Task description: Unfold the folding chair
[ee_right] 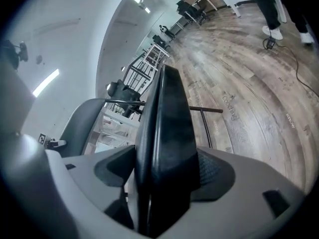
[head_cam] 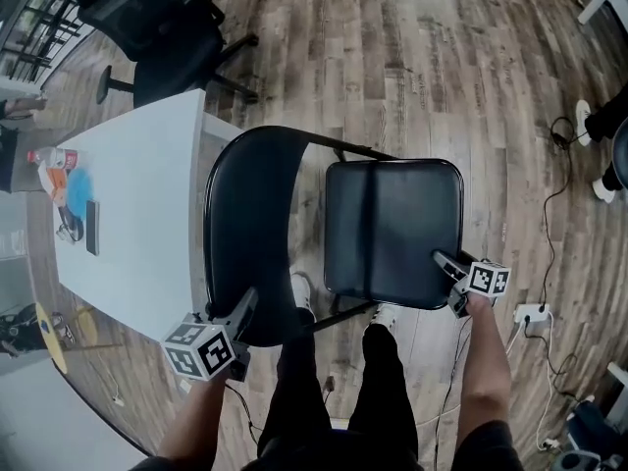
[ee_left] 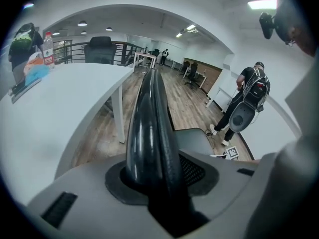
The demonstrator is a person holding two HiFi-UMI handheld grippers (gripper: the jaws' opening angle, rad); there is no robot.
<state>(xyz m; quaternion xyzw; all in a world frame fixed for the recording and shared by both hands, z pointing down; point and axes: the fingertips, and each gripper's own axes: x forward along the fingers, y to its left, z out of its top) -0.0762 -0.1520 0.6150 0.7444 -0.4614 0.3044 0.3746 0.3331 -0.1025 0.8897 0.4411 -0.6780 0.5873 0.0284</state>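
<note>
The black folding chair stands open just ahead of my legs on the wood floor. Its curved backrest (head_cam: pixel 250 234) is on the left and its padded seat (head_cam: pixel 392 229) lies flat on the right. My left gripper (head_cam: pixel 243 307) is shut on the near rim of the backrest. In the left gripper view that rim (ee_left: pixel 149 128) runs away from between the jaws of the left gripper (ee_left: pixel 154 176). My right gripper (head_cam: pixel 446 263) is shut on the seat's near right corner. The right gripper view shows the seat edge (ee_right: pixel 167 128) clamped in the right gripper (ee_right: pixel 164 168).
A white table (head_cam: pixel 137 214) stands close on the left, with a bottle and small items (head_cam: pixel 59 170) on it. A black office chair (head_cam: pixel 162 27) is beyond it. A power strip and cable (head_cam: pixel 530 314) lie on the floor to the right. A person (ee_left: pixel 246 98) stands further off.
</note>
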